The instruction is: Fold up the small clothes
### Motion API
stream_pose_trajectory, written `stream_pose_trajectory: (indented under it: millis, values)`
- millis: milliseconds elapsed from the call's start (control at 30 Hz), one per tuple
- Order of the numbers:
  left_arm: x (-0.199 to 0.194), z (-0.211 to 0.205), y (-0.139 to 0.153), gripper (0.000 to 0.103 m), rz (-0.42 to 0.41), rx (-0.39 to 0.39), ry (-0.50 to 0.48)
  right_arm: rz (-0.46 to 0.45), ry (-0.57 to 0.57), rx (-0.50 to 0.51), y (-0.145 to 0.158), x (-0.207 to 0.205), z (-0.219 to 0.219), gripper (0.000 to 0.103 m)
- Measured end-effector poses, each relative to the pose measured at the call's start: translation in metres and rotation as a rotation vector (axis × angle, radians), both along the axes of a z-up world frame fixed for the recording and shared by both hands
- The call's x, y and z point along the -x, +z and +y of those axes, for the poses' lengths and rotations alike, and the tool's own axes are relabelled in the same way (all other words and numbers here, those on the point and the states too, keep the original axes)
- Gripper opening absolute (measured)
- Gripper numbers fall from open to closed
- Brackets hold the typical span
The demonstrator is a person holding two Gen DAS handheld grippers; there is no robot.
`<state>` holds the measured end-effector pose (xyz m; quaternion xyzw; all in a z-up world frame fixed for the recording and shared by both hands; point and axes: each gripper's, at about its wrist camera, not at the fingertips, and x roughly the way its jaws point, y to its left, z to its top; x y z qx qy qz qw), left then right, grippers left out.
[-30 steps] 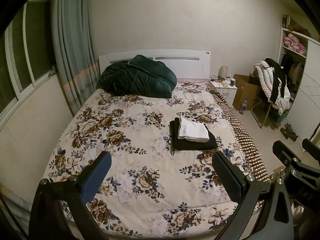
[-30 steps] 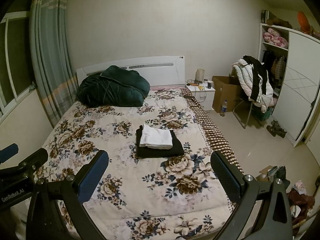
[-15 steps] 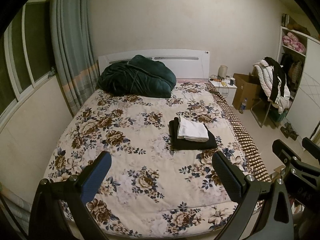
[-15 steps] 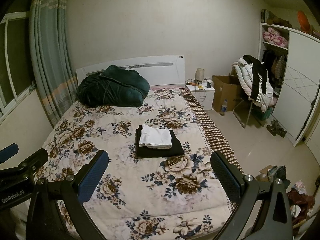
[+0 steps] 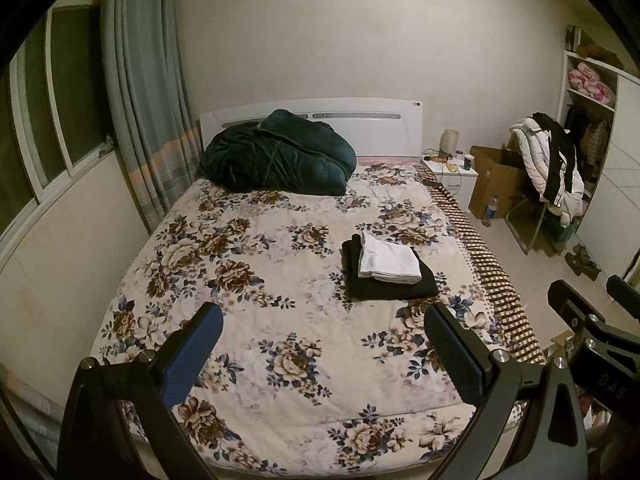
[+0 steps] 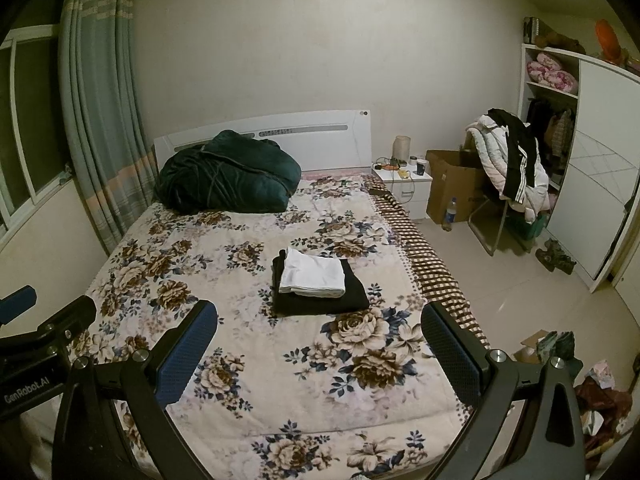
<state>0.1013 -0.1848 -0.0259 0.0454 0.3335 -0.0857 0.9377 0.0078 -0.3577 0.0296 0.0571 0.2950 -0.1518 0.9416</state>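
- Left wrist view, far left of frame: a window [image 5: 36,152] and grey-green curtain [image 5: 148,112] run down the left edge; your left gripper [image 5: 324,344] sits low in the frame with its blue-padded fingers [image 5: 192,356] spread wide apart, gripping nothing, above the floral bedspread [image 5: 248,280].
- Upper centre: a dark green quilt [image 5: 280,156] is bundled against the white headboard [image 5: 368,120].
- Right of centre: the white folded garment [image 5: 390,260] lies on top of the black folded garment [image 5: 392,280], both resting on the bedspread well beyond your fingertips.
- Far right: a nightstand [image 5: 452,174], a cardboard box [image 5: 492,184] and a chair piled with clothes [image 5: 552,168] stand by the wardrobe; part of your right gripper shows at the lower right edge.
- Right wrist view, left edge: part of your left gripper shows low in the frame; your right gripper [image 6: 318,340] has its padded fingers [image 6: 188,356] held wide apart too, empty, over the bedspread [image 6: 280,360].
- Centre: the white garment [image 6: 314,272] sits on the black one [image 6: 320,296], mid-frame and clear of both fingers.
- Right side: the wardrobe [image 6: 600,176] fills the edge of the frame, with scattered items on the floor [image 6: 520,288] at lower right.
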Motion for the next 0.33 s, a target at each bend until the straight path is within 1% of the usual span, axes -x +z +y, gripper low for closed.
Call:
stream_pose_trajectory:
  millis: [333]
  values:
    - [-0.0019, 0.0032, -0.0001, 0.103, -0.006, -0.005, 0.000, 0.001, -0.004, 0.001, 0.0006, 0.0024, 0.0024, 0.103]
